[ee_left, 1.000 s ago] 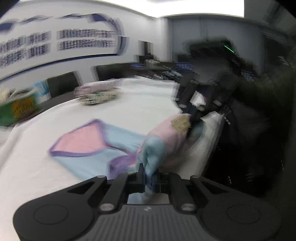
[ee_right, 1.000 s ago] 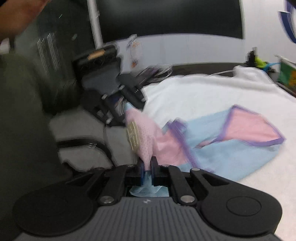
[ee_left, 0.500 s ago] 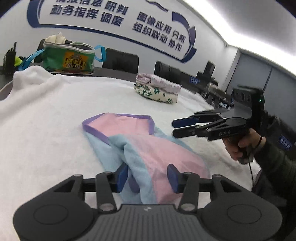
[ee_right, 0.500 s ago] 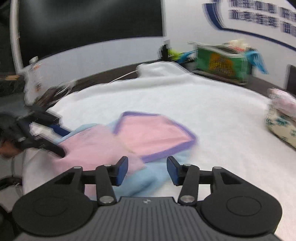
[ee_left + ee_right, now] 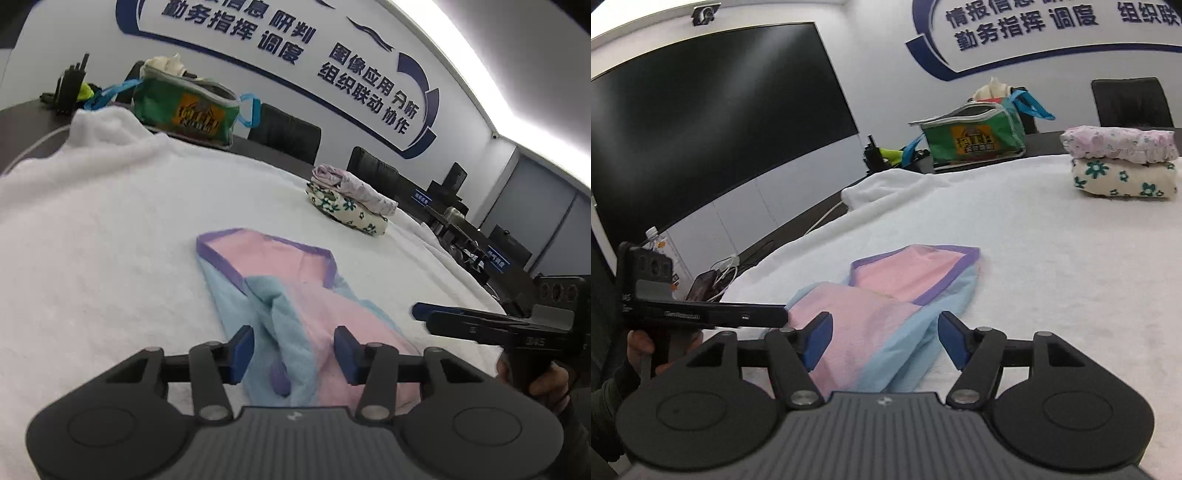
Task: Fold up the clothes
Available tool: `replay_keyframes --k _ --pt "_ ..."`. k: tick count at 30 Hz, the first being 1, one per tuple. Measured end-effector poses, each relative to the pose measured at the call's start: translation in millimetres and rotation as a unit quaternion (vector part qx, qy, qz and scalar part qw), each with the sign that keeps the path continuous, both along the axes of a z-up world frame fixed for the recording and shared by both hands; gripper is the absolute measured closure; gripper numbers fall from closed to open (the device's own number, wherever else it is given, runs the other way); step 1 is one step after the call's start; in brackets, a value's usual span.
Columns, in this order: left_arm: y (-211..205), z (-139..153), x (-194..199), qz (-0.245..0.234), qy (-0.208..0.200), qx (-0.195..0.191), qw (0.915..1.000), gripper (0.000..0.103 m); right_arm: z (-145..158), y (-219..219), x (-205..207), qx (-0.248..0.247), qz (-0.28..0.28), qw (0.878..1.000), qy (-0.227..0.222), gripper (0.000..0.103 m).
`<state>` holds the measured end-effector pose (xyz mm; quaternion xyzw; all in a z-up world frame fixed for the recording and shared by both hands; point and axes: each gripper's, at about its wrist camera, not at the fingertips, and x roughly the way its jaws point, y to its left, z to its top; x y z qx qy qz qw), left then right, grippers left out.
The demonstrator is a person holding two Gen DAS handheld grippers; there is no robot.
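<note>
Pink-and-blue purple-trimmed garment (image 5: pixel 295 295) folded over, both tongs (image 5: pixel 293 354) (image 5: pixel 882 341) spread apart, empty.

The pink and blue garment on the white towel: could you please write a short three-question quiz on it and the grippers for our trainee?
1. True or false: the left gripper is clamped on the pink and blue garment.
2. Multiple choice: what lies on the floral folded cloth at the far side of the white towel? A) a green bag B) a pink patterned folded cloth C) a water bottle
3. Fill in: the right gripper has its jaws ____.

Key:
1. False; its jaws stand apart, with the garment lying between and under them.
2. B, the pink patterned folded cloth.
3. Open.
</note>
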<state>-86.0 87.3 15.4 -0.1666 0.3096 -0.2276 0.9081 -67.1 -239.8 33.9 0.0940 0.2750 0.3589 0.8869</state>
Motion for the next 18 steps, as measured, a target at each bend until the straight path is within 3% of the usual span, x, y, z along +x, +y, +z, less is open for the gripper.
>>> replay_keyframes --k 2,3,4,5,7,9,15,18 --pt "-3 0 1 0.002 0.008 -0.004 1.0 0.086 -5 5 7 0.001 -0.001 1.0 0.017 0.04" --pt "-4 0 0 -0.002 0.01 -0.005 0.9999 0.09 -8 7 10 0.001 0.0 1.0 0.026 0.042" --pt "-6 0 -2 -0.004 0.01 -0.005 0.9999 0.094 -12 10 13 -0.002 0.001 0.999 0.037 0.054" --pt "-9 1 -5 -0.003 0.007 -0.002 1.0 0.096 -16 12 16 -0.004 0.002 0.999 0.048 0.074" --pt "-11 3 -13 -0.008 0.003 0.0 1.0 0.099 -23 15 18 0.007 0.015 0.997 0.07 0.09" --pt "-11 4 -20 -0.014 0.017 -0.007 0.9997 0.099 -21 18 12 0.005 0.022 0.998 0.064 0.096" --pt "-7 -6 -38 -0.004 0.046 -0.007 0.9989 0.098 -5 12 -16 0.029 0.039 0.997 0.062 0.099" --pt "-8 -5 -39 0.002 0.037 0.017 0.9992 0.085 -16 16 -15 0.004 0.016 0.997 0.073 0.096"
